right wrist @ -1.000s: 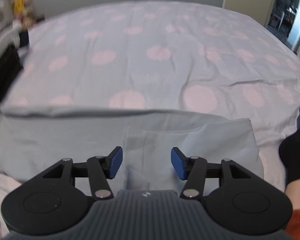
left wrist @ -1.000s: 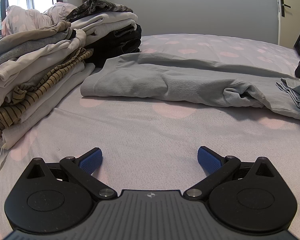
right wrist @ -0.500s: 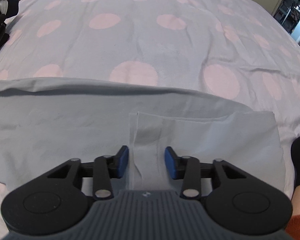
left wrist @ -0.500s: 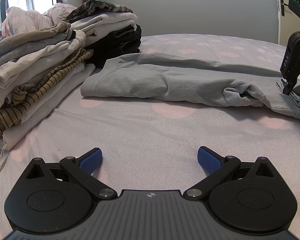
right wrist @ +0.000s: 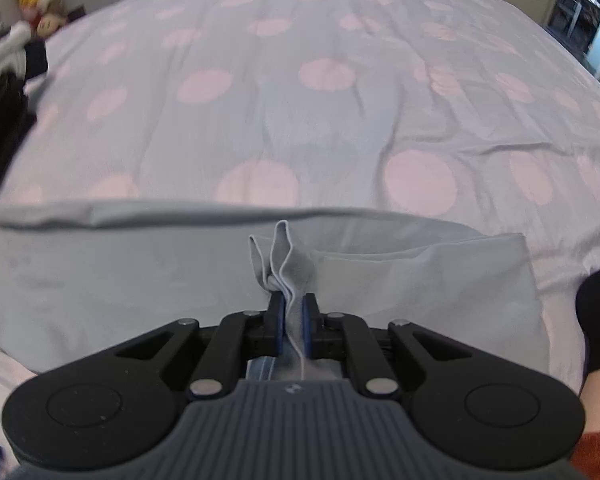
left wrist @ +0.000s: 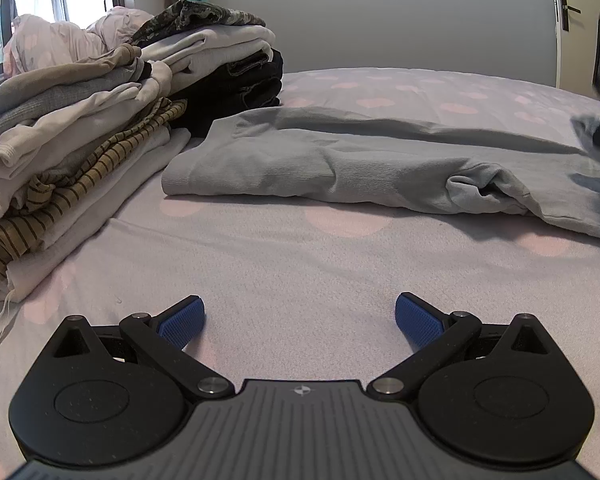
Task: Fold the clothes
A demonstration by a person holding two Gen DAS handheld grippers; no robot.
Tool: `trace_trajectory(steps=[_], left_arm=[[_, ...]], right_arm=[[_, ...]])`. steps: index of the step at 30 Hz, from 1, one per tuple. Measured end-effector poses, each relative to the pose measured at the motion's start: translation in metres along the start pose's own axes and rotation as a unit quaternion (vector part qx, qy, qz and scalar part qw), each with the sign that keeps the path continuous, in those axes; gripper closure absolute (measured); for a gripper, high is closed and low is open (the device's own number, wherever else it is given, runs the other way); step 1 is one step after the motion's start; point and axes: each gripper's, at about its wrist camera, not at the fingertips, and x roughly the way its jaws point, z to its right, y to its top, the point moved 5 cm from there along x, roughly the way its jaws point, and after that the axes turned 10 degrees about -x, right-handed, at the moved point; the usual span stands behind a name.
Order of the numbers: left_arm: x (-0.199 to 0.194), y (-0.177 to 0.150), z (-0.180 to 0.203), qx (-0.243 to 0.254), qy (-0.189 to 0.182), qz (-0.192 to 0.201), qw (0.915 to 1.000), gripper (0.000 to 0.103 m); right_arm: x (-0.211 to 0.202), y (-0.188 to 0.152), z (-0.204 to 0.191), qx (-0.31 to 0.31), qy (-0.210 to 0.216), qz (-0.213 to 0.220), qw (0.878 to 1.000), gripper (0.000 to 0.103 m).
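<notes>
The right gripper (right wrist: pixel 292 322) has just closed, pinching bunched edge layers of the grey garment (left wrist: pixel 340 168); a layer could slip loose. Left gripper (left wrist: pixel 300 320), near the garment, gapes empty

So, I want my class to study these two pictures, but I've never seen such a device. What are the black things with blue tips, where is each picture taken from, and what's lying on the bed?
There is no robot here: a person holds a hand-held two-finger gripper in each hand, and each gripper carries a camera looking forward along its fingers.

The left camera's picture shows the left gripper, its blue pads wide apart and holding nothing, above the spotted bedsheet. Ahead lies a light grey garment, with a stack of folded clothes to its left.

The right camera's picture shows the right gripper. Its jaws have just been closing, and they now pinch a bunched fold of the same grey garment.

The job is folding clothes.
</notes>
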Motion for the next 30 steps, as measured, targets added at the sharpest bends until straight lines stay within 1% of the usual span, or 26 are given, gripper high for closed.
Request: trace_trajectory(steps=[4,6,7,9,13,14,16,18,20,22,24,27,30], left_arm=[[-0.001,0.004,-0.005,0.009,-0.021,-0.003,0.9997,0.0],[-0.005,0.01,-0.008,0.029,-0.021,0.001,0.9994,0.0],[-0.008,0.014,-0.01,0.04,-0.018,0.011,0.999,0.0],[-0.013,0.023,-0.017,0.037,-0.025,0.027,0.9987,0.0],[-0.015,0.043,-0.045,-0.041,-0.05,0.01,0.9979,0.0],[-0.015,0.047,-0.052,-0.054,-0.052,0.008,0.9972,0.0],[-0.011,0.052,-0.065,-0.055,-0.055,-0.004,0.9969,0.0],[-0.006,0.057,-0.078,-0.061,-0.063,-0.023,0.9959,0.0],[-0.006,0.061,-0.093,-0.082,-0.071,-0.031,0.9936,0.0],[-0.005,0.064,-0.106,-0.096,-0.067,-0.035,0.9924,0.0],[-0.003,0.066,-0.116,-0.101,-0.063,-0.037,0.9922,0.0],[0.0,0.069,-0.127,-0.113,-0.058,-0.046,0.9908,0.0],[0.003,0.069,-0.134,-0.12,-0.055,-0.053,0.9898,0.0]], right_arm=[[-0.037,0.02,-0.004,0.008,0.004,0.031,0.999,0.093],[-0.058,0.032,-0.011,0.003,0.006,0.051,0.999,0.093],[-0.068,0.038,-0.015,-0.001,0.006,0.061,0.998,0.093],[-0.089,0.049,-0.026,-0.007,0.008,0.079,0.997,0.093],[-0.12,0.068,-0.055,-0.022,0.021,0.11,0.993,0.093],[-0.126,0.072,-0.063,-0.026,0.026,0.115,0.993,0.093],[-0.137,0.081,-0.081,-0.033,0.035,0.125,0.991,0.093],[-0.142,0.089,-0.104,-0.044,0.048,0.129,0.99,0.093],[-0.145,0.096,-0.13,-0.055,0.062,0.132,0.988,0.093],[-0.147,0.103,-0.156,-0.068,0.077,0.134,0.986,0.093],[-0.145,0.106,-0.187,-0.084,0.096,0.133,0.983,0.093],[-0.136,0.108,-0.233,-0.108,0.126,0.126,0.978,0.093],[-0.117,0.104,-0.276,-0.13,0.147,0.113,0.974,0.093]])
